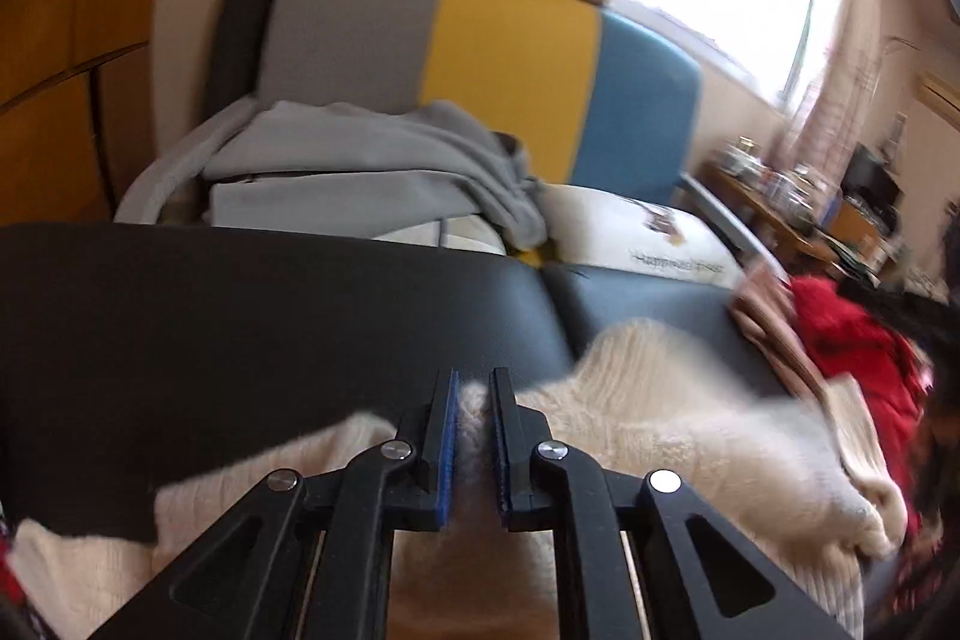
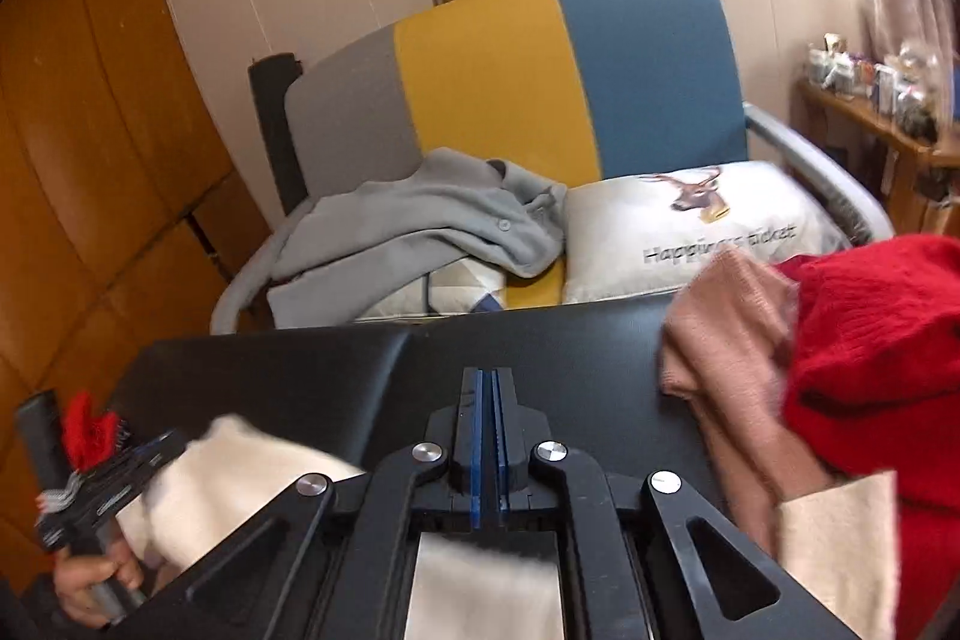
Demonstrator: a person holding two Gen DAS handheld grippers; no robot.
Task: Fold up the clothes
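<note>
A cream knit sweater (image 1: 678,430) lies on the black padded table (image 1: 240,316). My left gripper (image 1: 475,436) is shut on a fold of the cream sweater, which fills the gap between its blue pads. My right gripper (image 2: 487,448) has its jaws pressed together; cream fabric (image 2: 480,586) shows under its base, and whether it is pinched I cannot tell. The left gripper (image 2: 129,466) also shows at the lower left of the right wrist view, holding the cream sweater (image 2: 240,466). A red knit garment (image 2: 876,352) and a pink garment (image 2: 732,334) lie piled at the table's right.
Behind the table stands a grey, yellow and blue sofa (image 2: 498,82) with a grey garment (image 2: 420,226) and a deer-print pillow (image 2: 690,226) on it. A wooden wardrobe (image 2: 78,130) is at the left. A cluttered wooden shelf (image 2: 870,100) stands at the right under the window.
</note>
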